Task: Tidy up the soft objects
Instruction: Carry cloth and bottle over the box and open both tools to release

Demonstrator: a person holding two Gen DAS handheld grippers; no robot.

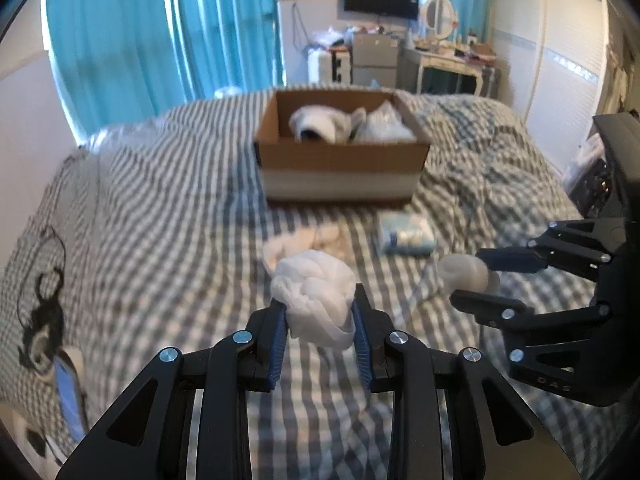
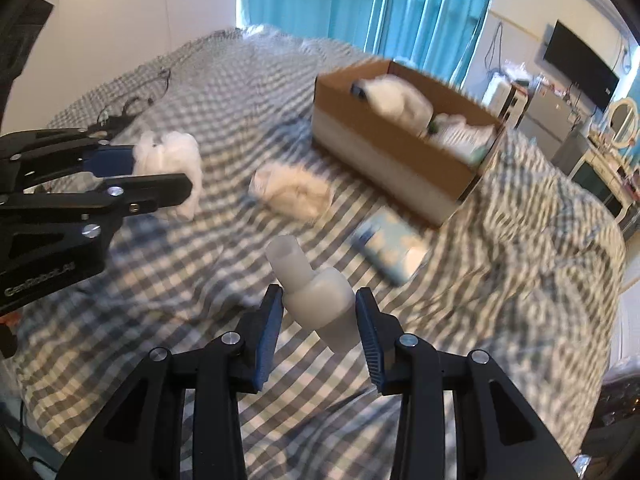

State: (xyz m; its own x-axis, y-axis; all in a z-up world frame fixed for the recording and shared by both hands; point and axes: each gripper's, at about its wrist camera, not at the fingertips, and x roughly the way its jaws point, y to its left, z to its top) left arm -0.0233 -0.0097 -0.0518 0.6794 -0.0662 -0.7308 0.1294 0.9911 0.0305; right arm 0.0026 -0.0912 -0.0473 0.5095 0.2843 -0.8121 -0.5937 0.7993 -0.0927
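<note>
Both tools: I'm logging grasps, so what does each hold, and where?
Left tool pinches a crumpled white cloth bundle at its lower part. Right tool grips a translucent white soft tube piece around its wider body.

Crumpled white cloth bundle; smooth, matt whitish plastic piece. Checked woven bedcover. Plain brown cardboard box.

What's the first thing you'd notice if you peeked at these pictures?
Two black claws hang over a checked bed, each squeezing something white: the left claw holds a crumpled white cloth, and the right claw holds a soft whitish tube-shaped thing. Farther back on the bed sits an open cardboard box with white soft things already inside. Between box and claws lie a fluffy white bundle and a pale blue packet.
</note>
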